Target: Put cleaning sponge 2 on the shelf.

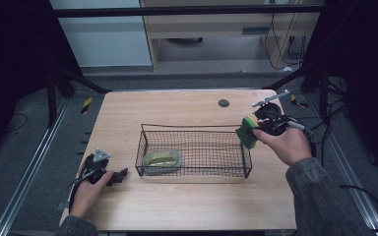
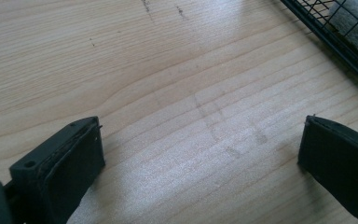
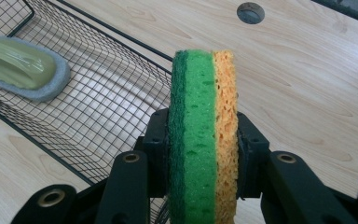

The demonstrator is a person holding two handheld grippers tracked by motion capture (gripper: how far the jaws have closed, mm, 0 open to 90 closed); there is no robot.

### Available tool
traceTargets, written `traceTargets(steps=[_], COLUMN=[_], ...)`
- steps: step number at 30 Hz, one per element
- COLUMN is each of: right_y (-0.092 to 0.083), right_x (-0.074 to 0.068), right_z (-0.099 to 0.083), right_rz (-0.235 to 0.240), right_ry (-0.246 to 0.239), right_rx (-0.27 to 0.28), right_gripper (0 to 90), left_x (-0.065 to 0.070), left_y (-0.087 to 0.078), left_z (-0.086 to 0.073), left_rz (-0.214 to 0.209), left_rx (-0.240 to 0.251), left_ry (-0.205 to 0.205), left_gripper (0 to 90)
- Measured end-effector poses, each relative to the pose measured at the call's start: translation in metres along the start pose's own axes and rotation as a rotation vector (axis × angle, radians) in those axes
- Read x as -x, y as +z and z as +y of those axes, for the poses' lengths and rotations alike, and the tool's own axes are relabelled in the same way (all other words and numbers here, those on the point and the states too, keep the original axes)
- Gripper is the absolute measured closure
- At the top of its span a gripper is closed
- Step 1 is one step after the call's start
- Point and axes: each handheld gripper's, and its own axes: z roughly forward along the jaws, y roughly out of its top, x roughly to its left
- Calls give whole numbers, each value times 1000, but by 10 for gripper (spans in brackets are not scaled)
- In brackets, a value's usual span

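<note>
No readable writing or brand anywhere. Right gripper (image 1: 260, 129) raised near the table's right edge, jaws clamped on an upright green-and-yellow rectangular sponge (image 3: 204, 135) (dark green scouring face on one side), just beside the right end of the black wire basket (image 1: 197, 129) at the middle of the light wooden table (image 1: 187, 201). Inside the basket's left end, a pale green-topped grey scrubbing pad (image 1: 162, 160). Left gripper (image 1: 120, 175) resting near the table's left edge, jaws wide apart over bare wood. Small dark round hole (image 1: 223, 103) toward the far edge.
</note>
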Motion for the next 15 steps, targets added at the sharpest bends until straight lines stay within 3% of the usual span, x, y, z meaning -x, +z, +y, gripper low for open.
traceTargets(steps=[15], right_y=[29], right_x=[-8], right_z=[4], right_rz=[-9], right_ry=[-17], right_rx=[-52], right_gripper=[640], left_x=[0], left_y=[0], left_z=[0], left_rz=[1], left_rx=[0], left_ry=[4], left_gripper=[0])
